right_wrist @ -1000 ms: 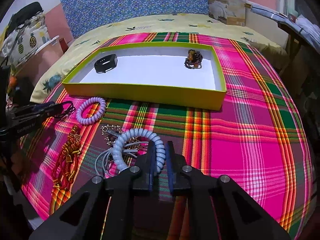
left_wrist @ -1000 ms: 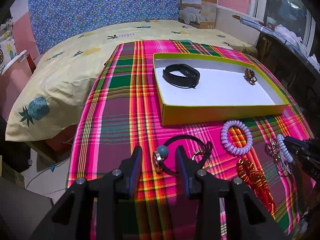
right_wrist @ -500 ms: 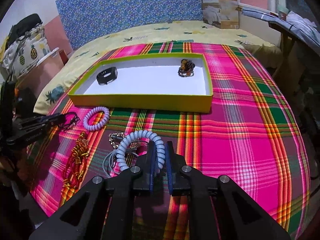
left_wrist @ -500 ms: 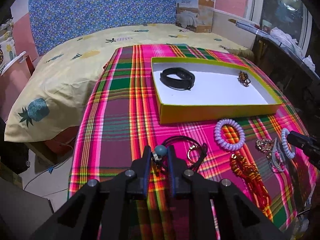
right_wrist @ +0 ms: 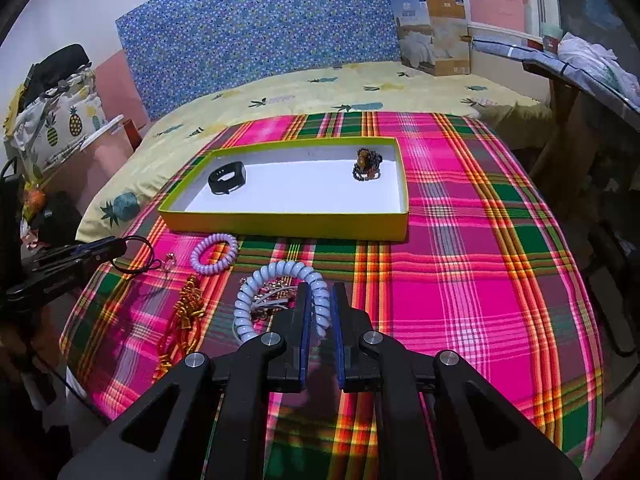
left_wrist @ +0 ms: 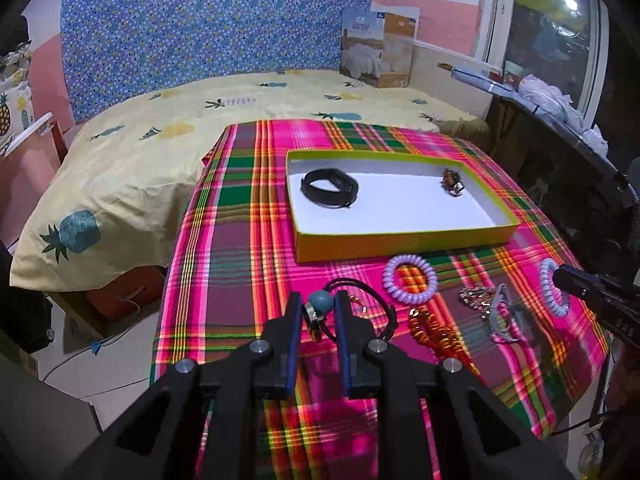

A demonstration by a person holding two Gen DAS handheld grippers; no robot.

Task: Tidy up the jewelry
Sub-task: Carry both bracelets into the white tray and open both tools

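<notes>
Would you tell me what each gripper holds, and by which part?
Left gripper: black cord necklace, by its teal bead. Right gripper: white spiral hair tie, by its near coil.

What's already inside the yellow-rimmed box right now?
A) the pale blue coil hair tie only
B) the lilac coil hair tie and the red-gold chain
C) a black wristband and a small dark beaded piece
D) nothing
C: the black wristband lies at one end of the box and the dark beaded piece at the other; the lilac coil hair tie and the red-gold chain lie outside on the plaid cloth.
</notes>
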